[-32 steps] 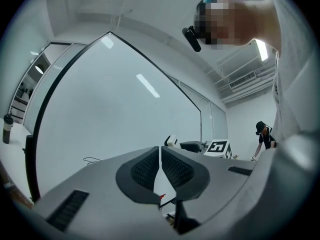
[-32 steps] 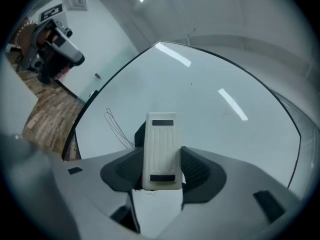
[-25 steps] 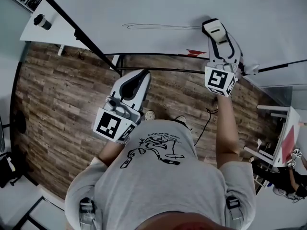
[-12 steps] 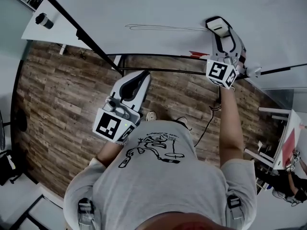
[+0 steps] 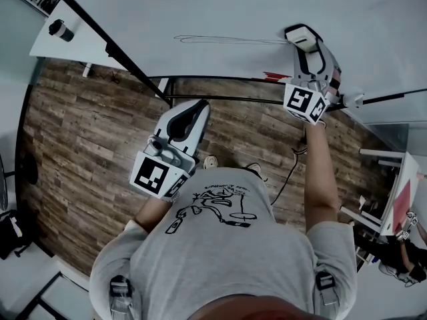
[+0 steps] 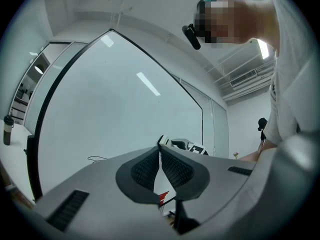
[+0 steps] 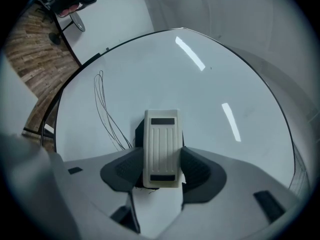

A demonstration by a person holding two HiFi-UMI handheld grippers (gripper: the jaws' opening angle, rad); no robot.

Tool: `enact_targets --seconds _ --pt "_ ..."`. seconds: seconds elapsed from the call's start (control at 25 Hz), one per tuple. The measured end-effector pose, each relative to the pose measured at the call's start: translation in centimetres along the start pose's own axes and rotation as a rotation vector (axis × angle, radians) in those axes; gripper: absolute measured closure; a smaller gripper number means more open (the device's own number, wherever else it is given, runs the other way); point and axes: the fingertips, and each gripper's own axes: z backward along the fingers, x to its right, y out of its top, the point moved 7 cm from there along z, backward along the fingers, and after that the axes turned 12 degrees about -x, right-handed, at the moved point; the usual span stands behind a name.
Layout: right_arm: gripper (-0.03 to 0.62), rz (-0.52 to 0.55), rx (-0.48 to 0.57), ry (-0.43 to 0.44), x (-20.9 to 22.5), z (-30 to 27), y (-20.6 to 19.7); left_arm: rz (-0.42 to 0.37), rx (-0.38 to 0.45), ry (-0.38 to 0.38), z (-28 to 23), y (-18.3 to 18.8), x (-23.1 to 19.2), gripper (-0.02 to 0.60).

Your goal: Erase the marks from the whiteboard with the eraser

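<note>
The whiteboard (image 5: pixel 220 12) stands upright ahead of me, with thin black scribbled lines (image 5: pixel 227 39) across it. My right gripper (image 5: pixel 303 37) is shut on a cream ribbed eraser (image 7: pixel 161 148) and holds it against the board at the right end of the lines (image 7: pixel 106 111). The eraser (image 5: pixel 298 37) shows at the gripper's tip in the head view. My left gripper (image 5: pixel 189 112) hangs lower, off the board over the floor, with its jaws shut and nothing between them (image 6: pixel 161 166).
A black frame edges the whiteboard (image 6: pixel 37 134). A red item (image 5: pixel 275 75) rests on the tray ledge under the board. A cup (image 5: pixel 59 29) stands on a white table at far left. Wooden floor (image 5: pixel 80 145) lies below; a cable (image 5: pixel 283 172) trails near my feet.
My right gripper with the eraser shifted slightly right and up along the board a second ago, then held almost still. The left gripper has not moved.
</note>
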Motion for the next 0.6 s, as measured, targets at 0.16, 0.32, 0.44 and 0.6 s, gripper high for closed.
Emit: enact_targets --seconds 0.16,0.32,0.44,0.6 --pt "0.355 0.014 0.000 -0.011 -0.3 0.0 0.0 -0.001 -0.001 -0.007 -0.3 0.0 0.1 0.551" --pt "0.355 0.023 0.003 -0.016 -0.8 0.0 0.0 -0.003 -0.002 -0.014 -0.6 -0.1 0.3 0.550" --pt "0.355 0.017 0.006 -0.016 -1.0 -0.1 0.0 -0.005 -0.003 -0.011 -0.7 0.0 0.3 0.551" --pt "0.355 0.016 0.001 -0.005 -1.5 -0.1 0.0 -0.004 -0.007 -0.008 -0.8 0.0 0.3 0.551"
